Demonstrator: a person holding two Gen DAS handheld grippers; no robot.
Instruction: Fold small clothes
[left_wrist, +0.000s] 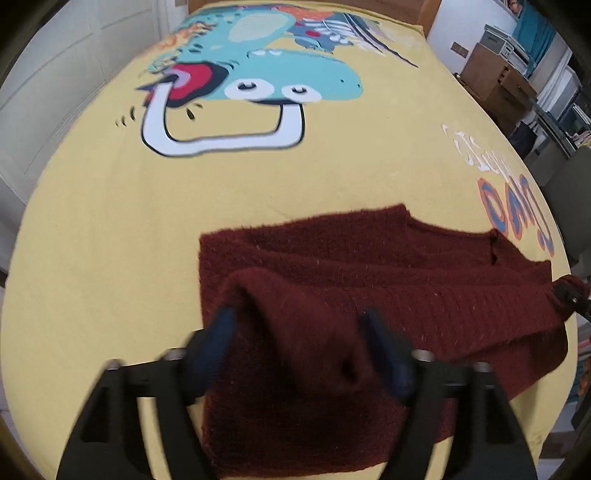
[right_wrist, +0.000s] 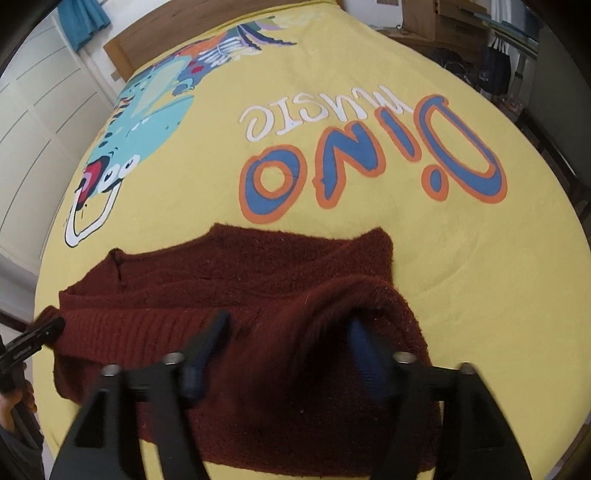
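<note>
On the yellow dinosaur-print bedspread (right_wrist: 461, 258), each claw, left (left_wrist: 299, 350) and right (right_wrist: 288, 350), stands wide apart over the dark red knitted sweater's (right_wrist: 258, 280) folded edge, gripping nothing.

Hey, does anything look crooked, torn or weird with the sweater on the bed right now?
No damage shows. The dark red sweater lies partly folded and rumpled on the yellow bedspread, its near edge bunched up around both grippers, which is normal mid-fold.
</note>
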